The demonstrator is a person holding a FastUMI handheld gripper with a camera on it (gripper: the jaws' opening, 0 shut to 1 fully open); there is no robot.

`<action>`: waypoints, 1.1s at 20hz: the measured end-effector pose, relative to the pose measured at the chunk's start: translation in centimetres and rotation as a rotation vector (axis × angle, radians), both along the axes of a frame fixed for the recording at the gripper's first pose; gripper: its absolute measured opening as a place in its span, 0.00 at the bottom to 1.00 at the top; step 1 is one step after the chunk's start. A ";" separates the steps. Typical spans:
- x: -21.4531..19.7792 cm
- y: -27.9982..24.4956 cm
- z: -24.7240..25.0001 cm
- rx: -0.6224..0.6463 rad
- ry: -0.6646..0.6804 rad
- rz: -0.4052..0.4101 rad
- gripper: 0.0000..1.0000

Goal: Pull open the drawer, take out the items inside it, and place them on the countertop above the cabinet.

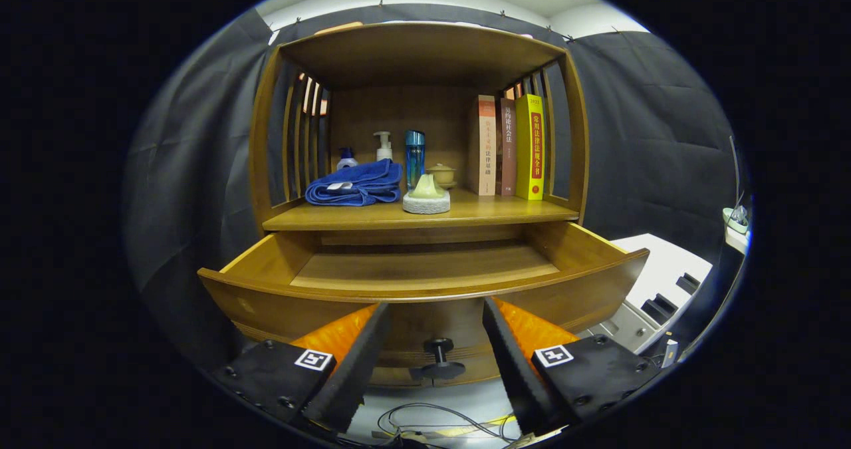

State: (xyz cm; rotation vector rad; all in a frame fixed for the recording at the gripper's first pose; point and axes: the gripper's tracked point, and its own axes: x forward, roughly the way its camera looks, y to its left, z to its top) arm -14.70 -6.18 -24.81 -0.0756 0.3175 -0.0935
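Observation:
A wooden cabinet has its drawer [425, 269] pulled out toward me; the visible drawer floor is bare. The drawer's dark knob [437, 356] sits on the front panel, between my fingers. My gripper [435, 312] is open, its fingers spread to either side of the knob and holding nothing. On the countertop [505, 213] above the drawer lie a folded blue towel [352, 184] and a pale green item on a round white base [426, 196].
At the back of the countertop stand two pump bottles [383, 146], a blue bottle [414, 156], a small lidded jar [441, 173] and three upright books [508, 146]. Slatted side walls enclose the shelf. Cables [425, 419] lie on the floor below; white equipment [658, 289] sits right.

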 end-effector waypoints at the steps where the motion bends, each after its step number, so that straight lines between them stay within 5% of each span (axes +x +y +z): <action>1: 0.4 0.1 0.2 0.004 -0.005 -0.001 0.95; 22: 10.8 0.0 -2.0 -0.062 0.036 -0.030 0.95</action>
